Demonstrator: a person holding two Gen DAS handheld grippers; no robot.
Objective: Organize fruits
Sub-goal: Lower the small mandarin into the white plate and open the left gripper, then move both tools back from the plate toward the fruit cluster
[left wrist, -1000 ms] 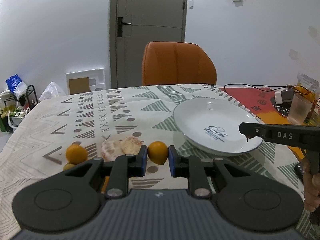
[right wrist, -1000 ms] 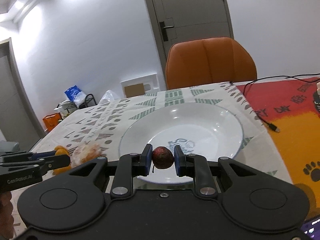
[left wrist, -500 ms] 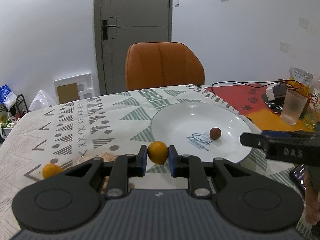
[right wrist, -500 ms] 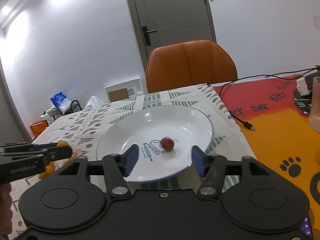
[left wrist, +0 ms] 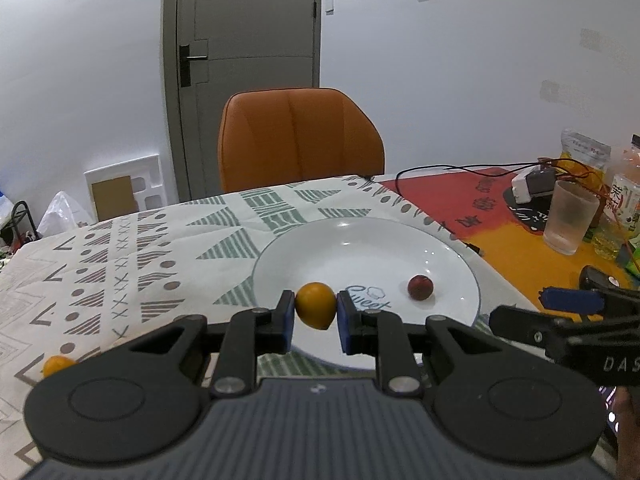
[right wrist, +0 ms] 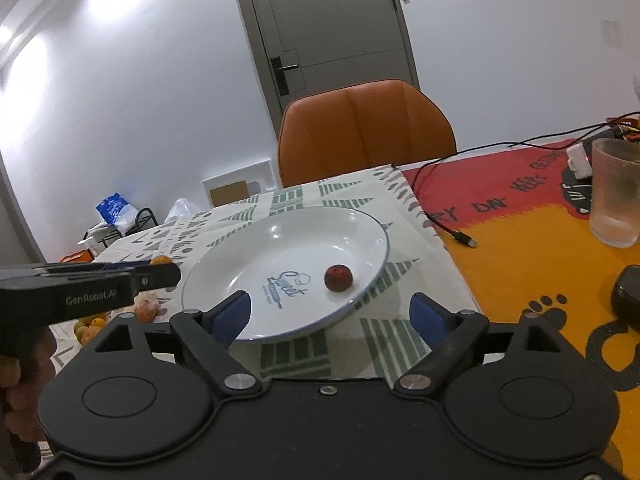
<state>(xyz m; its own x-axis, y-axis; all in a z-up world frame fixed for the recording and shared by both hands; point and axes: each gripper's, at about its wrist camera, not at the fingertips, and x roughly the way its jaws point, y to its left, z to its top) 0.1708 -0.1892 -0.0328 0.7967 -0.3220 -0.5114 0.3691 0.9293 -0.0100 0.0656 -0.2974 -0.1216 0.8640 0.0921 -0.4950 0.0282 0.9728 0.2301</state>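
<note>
A small round orange fruit (left wrist: 316, 305) was clamped between the blue pads of the left claw (left wrist: 315, 318), held above the near rim of the round white ceramic plate (left wrist: 448, 248), which lay on the patterned cloth of the worktop (left wrist: 120, 264). A small dark-red round fruit (right wrist: 338, 278) was lying inside the plate, right of its printed lettering. The right claw (right wrist: 331, 315) was spread wide and held nothing, just short of the plate's near edge. More orange fruits (right wrist: 90, 326) were seen on the cloth to the left. The orange would best be carried over the plate's middle, lowered close to its surface, and released gently, clear of the red fruit, so that it would not roll off.
</note>
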